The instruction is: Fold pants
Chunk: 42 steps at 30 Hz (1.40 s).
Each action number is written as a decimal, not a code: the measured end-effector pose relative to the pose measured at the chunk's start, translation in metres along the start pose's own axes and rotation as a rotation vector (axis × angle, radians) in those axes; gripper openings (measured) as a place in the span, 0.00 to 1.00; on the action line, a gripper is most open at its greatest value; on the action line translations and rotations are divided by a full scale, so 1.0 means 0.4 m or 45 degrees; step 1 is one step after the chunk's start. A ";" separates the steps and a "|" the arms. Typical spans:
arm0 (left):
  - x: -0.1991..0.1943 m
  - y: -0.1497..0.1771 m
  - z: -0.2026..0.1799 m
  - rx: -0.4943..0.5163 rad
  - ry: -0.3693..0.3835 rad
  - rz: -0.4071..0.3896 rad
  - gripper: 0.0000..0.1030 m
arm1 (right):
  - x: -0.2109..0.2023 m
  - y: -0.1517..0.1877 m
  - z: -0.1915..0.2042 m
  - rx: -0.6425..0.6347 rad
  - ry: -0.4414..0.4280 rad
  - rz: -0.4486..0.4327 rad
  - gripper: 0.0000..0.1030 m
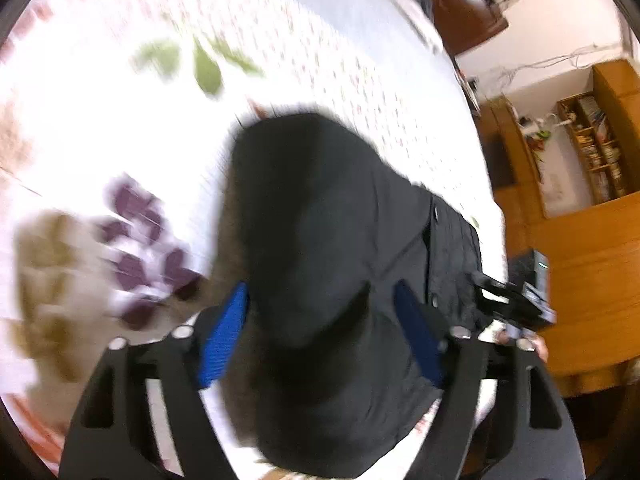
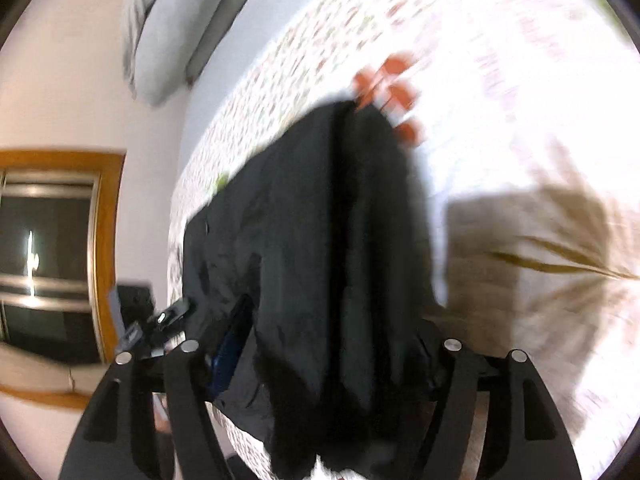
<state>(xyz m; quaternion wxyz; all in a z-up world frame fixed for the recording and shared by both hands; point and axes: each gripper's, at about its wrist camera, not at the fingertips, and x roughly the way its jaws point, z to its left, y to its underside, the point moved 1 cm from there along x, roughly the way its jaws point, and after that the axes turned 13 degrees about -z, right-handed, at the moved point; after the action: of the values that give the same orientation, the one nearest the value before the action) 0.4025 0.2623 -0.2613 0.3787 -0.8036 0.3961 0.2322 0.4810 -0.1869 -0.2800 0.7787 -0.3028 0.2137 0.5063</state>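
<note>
Black pants [image 1: 320, 208] lie in a long folded heap on the flower-printed bedspread [image 1: 120, 128], blurred in both views. My left gripper [image 1: 320, 312] stands open, its blue pads [image 1: 224, 336] wide apart on either side of a raised fold of the cloth, not pinching it. In the right wrist view the pants [image 2: 304, 220] run away from me along the bed's edge. My right gripper [image 2: 332, 328] is open too; black cloth drapes between its fingers and hides the right pad, while the left blue pad [image 2: 230, 344] peeks out. Each gripper appears at the other view's edge [image 1: 508, 304].
Grey pillows [image 2: 168, 36] lie at the bed's head. Beside the bed stand a wooden desk [image 1: 592, 264] and bookshelves [image 1: 596, 140]. A dark device [image 1: 534, 272] sits on the desk. A wood-framed dark window [image 2: 48, 256] is on the wall.
</note>
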 end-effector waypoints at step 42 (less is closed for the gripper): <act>-0.135 0.170 -0.098 0.264 -0.342 -0.200 0.89 | -0.063 0.067 0.212 -0.414 0.301 -0.325 0.71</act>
<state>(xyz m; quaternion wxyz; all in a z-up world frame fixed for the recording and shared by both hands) 0.3188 0.2288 -0.2301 0.5259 -0.7505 0.2996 0.2652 0.4487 -0.1372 -0.2091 0.7469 -0.5060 0.1789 0.3927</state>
